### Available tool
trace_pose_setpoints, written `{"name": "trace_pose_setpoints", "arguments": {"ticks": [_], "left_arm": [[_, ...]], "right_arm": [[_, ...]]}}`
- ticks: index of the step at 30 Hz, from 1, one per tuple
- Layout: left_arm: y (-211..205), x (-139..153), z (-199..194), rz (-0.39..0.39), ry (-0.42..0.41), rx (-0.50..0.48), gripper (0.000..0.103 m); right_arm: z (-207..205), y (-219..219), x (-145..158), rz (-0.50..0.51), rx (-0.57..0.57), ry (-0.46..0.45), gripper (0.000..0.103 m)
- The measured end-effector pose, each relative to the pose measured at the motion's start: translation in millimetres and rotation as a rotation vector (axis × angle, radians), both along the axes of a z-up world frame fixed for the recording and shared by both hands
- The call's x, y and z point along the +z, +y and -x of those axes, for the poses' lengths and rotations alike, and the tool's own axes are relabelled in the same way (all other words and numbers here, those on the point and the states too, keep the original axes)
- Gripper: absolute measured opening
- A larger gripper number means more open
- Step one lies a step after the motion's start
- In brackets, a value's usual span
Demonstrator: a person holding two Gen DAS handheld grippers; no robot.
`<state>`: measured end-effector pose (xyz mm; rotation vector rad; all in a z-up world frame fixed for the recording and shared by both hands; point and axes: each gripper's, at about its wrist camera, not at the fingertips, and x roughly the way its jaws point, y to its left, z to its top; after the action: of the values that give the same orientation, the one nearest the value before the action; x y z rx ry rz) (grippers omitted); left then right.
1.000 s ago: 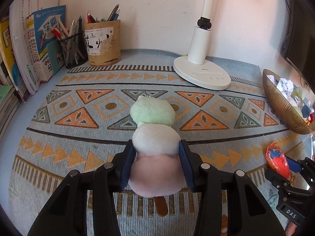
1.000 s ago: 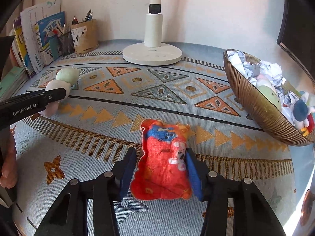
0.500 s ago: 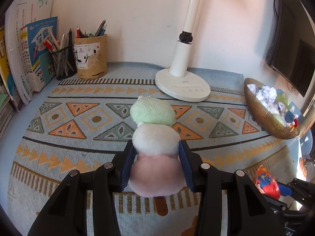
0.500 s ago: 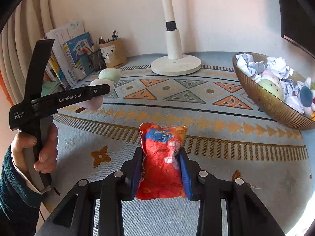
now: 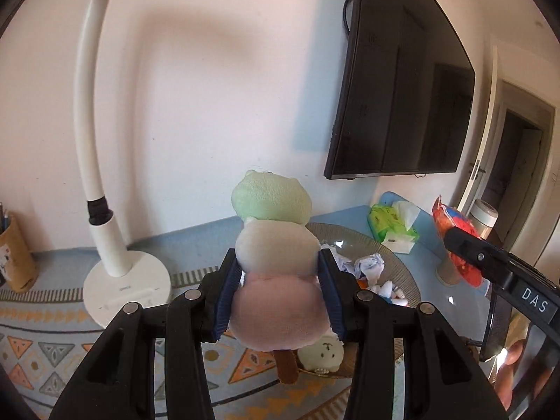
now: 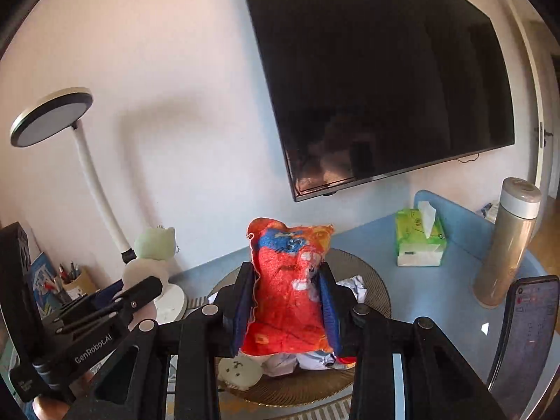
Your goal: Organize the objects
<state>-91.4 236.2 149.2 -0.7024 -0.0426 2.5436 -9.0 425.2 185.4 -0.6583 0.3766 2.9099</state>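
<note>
Left wrist view: my left tool [image 5: 280, 297] is clamped on the plush skewer toy [image 5: 276, 262], its blue pads pressing the white and pink segments, green head upward, brown stick hanging below. Right wrist view: my right tool [image 6: 285, 308] is clamped on the red plush pouch [image 6: 288, 287], both pads squeezing its sides. Both toys hang in the air over the gold bowl [image 6: 376, 288]. Inside the bowl: crumpled paper balls [image 5: 369, 262] and a pale round plush with a face [image 6: 239, 371] near the front rim. The bowl sits on the bench [image 6: 437, 290]; behind it a green tissue pack [image 6: 420, 241], to its right a beige flask [image 6: 509, 245].
</note>
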Motion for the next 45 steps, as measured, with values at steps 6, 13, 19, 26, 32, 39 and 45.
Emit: {"name": "trace_pose_setpoints", "arguments": {"ticks": [6,13,19,26,32,39,45], "left_arm": [[45.2,-23.3,28.2,-0.011,-0.055,-0.061,0.045],[1.4,-31.9,23.7,-0.109,-0.108,-0.009,0.089],[-87.3,-16.6,-20.8,-0.104,-0.075,0.131,0.089],[-205.4,-5.8,-92.5,-0.066,-0.023,0.415,0.102],[-262.2,-83.5,-111.2,0.037,-0.180,0.584,0.102],[-250.7,-133.6,-115.1,0.159,-0.260,0.450,0.102],[-260.3,-144.2,-109.7,0.122,-0.323,0.522,0.102]], "right_arm": [[43.1,31.3,-23.6,0.064,-0.021,-0.109,0.057],[20.9,32.0,-34.2,0.086,-0.013,-0.128,0.059],[-13.9,-18.8,-11.8,0.043,0.083,-0.086,0.063],[-40.3,-117.6,-16.8,-0.007,0.298,-0.099,0.070],[-38.6,-191.7,-99.2,-0.204,0.295,-0.244,0.074],[-27.0,-208.1,-163.1,-0.172,0.329,-0.401,0.074],[-22.8,-206.6,-169.7,-0.177,0.313,-0.427,0.074]]}}
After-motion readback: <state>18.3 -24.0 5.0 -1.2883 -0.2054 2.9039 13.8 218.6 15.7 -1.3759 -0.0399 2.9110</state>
